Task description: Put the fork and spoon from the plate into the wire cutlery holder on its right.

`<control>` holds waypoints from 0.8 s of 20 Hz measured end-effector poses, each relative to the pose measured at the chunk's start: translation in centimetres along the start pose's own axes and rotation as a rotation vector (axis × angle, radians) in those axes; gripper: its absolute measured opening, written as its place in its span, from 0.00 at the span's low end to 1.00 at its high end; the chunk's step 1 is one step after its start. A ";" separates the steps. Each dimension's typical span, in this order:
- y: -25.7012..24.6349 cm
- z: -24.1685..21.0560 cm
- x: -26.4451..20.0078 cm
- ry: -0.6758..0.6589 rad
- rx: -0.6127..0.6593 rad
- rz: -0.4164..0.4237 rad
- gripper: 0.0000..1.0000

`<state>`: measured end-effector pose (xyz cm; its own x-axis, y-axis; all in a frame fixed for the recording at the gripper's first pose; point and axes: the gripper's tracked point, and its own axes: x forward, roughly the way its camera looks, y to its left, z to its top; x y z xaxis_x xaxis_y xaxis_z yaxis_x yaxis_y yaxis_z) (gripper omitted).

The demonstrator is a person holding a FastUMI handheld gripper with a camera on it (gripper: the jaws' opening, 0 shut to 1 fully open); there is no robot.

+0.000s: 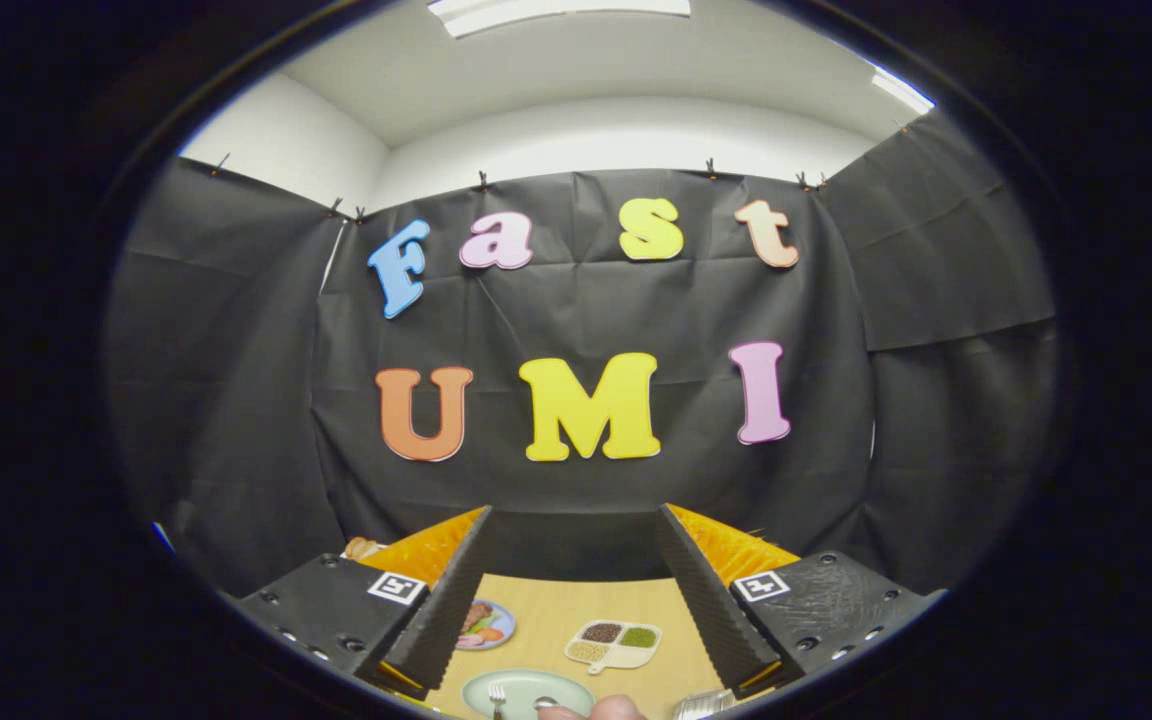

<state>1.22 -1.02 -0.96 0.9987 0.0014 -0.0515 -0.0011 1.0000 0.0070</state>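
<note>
My gripper point(576, 525) is open and held high, with nothing between its fingers. Far below, seen through the gap, a pale green plate point(526, 692) lies on the wooden table point(546, 620). A fork point(497, 695) rests on the plate's left part, and the top of a spoon point(544, 703) shows beside it. A person's fingertips point(596, 709) reach in at the plate's right rim. To the right of the plate, a corner of the wire cutlery holder point(701, 705) peeks out beside my right finger.
Beyond the plate sit a small plate of toy food point(484, 624) and a white divided dish point(614, 643) with beans and greens. The black cloth wall closes the booth behind the table.
</note>
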 end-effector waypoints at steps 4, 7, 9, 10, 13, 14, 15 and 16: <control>0.4 -1.1 0.4 0.043 0.011 0.024 0.96; 0.7 -2.2 0.8 0.077 -0.001 0.034 0.96; 1.4 -4.0 0.9 0.119 -0.023 0.064 0.96; 2.0 -5.1 1.2 0.147 -0.037 0.080 0.96; 2.6 -8.3 1.3 0.229 -0.080 0.109 0.96; 2.7 -9.7 1.2 0.262 -0.088 0.118 0.96; 2.7 -11.3 1.0 0.304 -0.095 0.125 0.96; 2.6 -12.9 0.8 0.349 -0.100 0.131 0.96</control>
<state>1.35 1.71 -13.82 0.9123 0.1139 -0.3933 -0.1495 0.9869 -0.0611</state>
